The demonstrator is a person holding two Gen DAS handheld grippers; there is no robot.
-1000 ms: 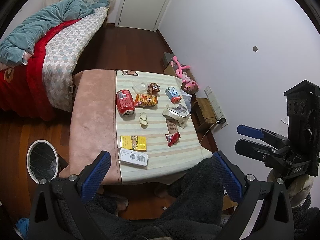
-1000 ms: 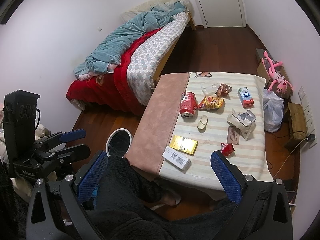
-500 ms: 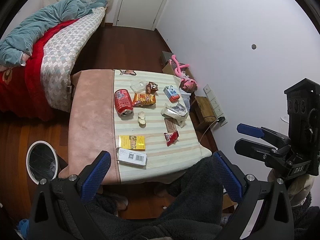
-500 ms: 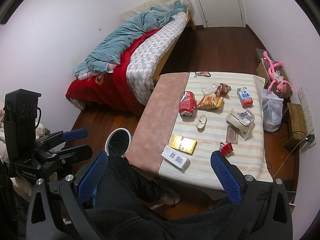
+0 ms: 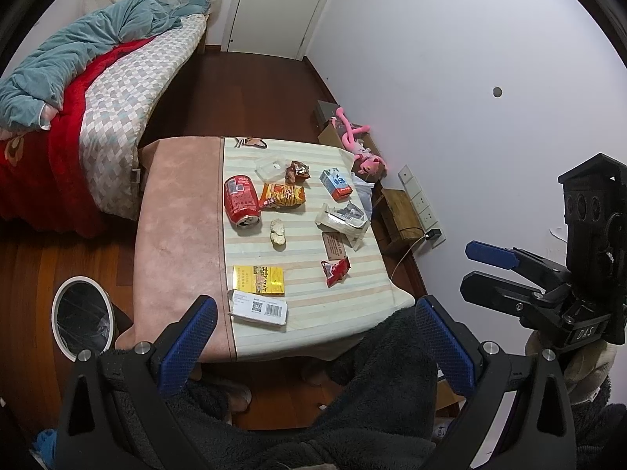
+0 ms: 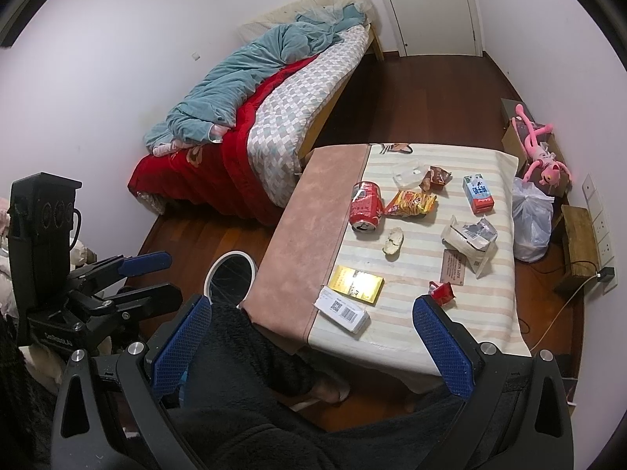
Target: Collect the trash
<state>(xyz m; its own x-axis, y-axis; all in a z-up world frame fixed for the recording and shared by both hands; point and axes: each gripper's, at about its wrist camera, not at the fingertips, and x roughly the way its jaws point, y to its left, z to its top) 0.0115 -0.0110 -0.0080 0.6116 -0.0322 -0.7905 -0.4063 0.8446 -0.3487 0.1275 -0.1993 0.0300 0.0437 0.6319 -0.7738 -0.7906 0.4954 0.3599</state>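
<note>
Trash lies on a low table [image 5: 180, 211] with a striped cloth: a red can [image 5: 241, 200] on its side, an orange snack bag [image 5: 282, 196], a blue-red carton [image 5: 336, 184], a yellow box [image 5: 258, 280], a white barcode box [image 5: 258, 308], a red wrapper [image 5: 334, 270] and a torn white package [image 5: 343, 221]. A round bin [image 5: 83, 321] with a black liner stands on the floor left of the table. My left gripper [image 5: 313, 346] is open and empty, high above the table's near edge. My right gripper [image 6: 309, 346] is open and empty too, also seen in the left wrist view [image 5: 480, 274].
A bed [image 5: 102, 90] with red and teal bedding stands to the left. A pink plush toy [image 5: 358, 149], a white plastic bag [image 6: 531, 221] and a wooden stool [image 5: 399, 213] sit by the right wall. A dark fleece garment [image 5: 298, 411] fills the foreground. A white door [image 5: 274, 4] is at the back.
Both views have shifted slightly; the table scene sits a little further left in the frames. Both grippers stay open and nothing on the table moved.
</note>
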